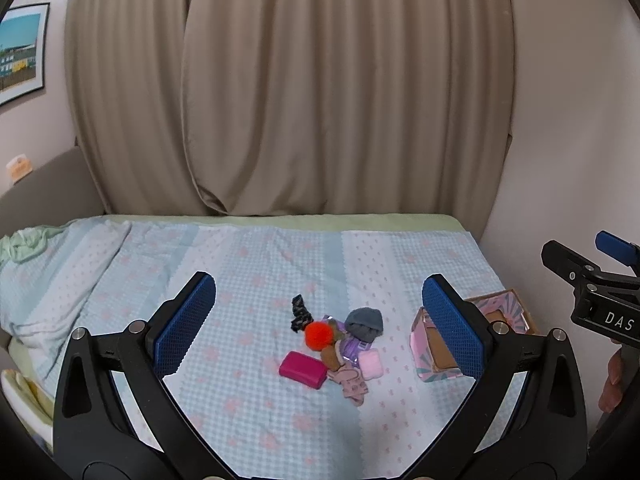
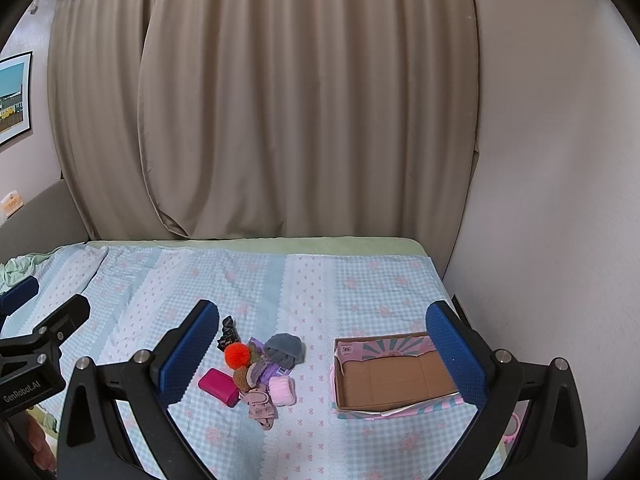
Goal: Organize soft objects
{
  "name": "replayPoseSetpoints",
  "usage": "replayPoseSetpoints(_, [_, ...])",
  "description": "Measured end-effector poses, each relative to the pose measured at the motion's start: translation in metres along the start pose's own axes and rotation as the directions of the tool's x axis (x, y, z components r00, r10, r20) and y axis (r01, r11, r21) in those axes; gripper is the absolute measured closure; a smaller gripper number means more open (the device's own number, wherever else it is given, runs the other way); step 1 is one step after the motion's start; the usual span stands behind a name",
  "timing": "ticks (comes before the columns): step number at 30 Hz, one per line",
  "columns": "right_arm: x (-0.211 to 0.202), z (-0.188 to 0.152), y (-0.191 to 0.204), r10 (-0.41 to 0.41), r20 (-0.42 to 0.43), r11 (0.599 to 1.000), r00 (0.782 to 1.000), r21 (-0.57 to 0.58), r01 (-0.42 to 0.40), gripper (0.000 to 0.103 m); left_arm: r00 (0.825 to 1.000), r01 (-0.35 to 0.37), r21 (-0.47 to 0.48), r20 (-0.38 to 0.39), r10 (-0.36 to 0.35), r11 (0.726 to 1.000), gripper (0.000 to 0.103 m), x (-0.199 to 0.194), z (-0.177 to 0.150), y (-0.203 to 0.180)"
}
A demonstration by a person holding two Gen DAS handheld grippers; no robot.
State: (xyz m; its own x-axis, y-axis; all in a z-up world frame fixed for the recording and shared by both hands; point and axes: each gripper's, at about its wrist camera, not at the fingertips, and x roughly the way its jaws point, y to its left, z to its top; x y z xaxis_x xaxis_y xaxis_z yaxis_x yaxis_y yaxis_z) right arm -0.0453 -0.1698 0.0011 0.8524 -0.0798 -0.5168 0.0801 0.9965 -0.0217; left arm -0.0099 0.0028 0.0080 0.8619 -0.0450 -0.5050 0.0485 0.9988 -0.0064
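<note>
A heap of small soft things lies on the bed: an orange pom-pom (image 1: 317, 335) (image 2: 237, 354), a grey knit cap (image 1: 365, 322) (image 2: 285, 347), a magenta pouch (image 1: 303, 369) (image 2: 219, 387), a pale pink roll (image 1: 370, 365) (image 2: 282, 391), a pink sock (image 1: 351, 383) (image 2: 261, 406) and a black scrunchie (image 1: 300, 313) (image 2: 227, 333). An empty cardboard box (image 2: 390, 376) (image 1: 440, 350) with pink patterned sides sits to their right. My left gripper (image 1: 318, 320) is open and empty, hovering above the heap. My right gripper (image 2: 322, 350) is open and empty, between heap and box.
The bed (image 2: 320, 280) has a blue checked cover with pink flowers. Beige curtains (image 2: 280, 120) hang behind it and a wall (image 2: 540, 200) closes the right side. A crumpled green sheet (image 1: 24, 244) lies at the far left. A framed picture (image 1: 20, 52) hangs on the left wall.
</note>
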Motion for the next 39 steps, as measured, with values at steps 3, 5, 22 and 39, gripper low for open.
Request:
replayPoseSetpoints(3, [0.0001, 0.0007, 0.0004, 0.0, 0.0, 1.0, 1.0, 0.002, 0.0, 0.0, 1.0, 0.0, -0.003, 0.001, 0.0, 1.0, 0.001, -0.0011, 0.0007, 0.001])
replayPoseSetpoints(5, [0.0004, 0.001, 0.0007, -0.003, 0.001, 1.0, 1.0, 0.001, 0.003, 0.0, 1.0, 0.0, -0.003, -0.001, 0.0, 1.0, 0.001, -0.0013, -0.0002, 0.001])
replayPoseSetpoints(22, [0.0007, 0.002, -0.0017, 0.002, 0.006, 1.0, 1.0, 0.007, -0.002, 0.0, 1.0, 0.007, -0.009, -0.005, -0.007, 1.0, 0.001, -0.0017, -0.0023, 0.0034])
replayPoseSetpoints(39, [0.0028, 0.0023, 0.0007, 0.003, 0.008, 1.0, 1.0, 0.006, -0.003, 0.0, 1.0, 0.007, -0.021, -0.009, -0.007, 1.0, 0.001, -0.0005, -0.0042, 0.0045])
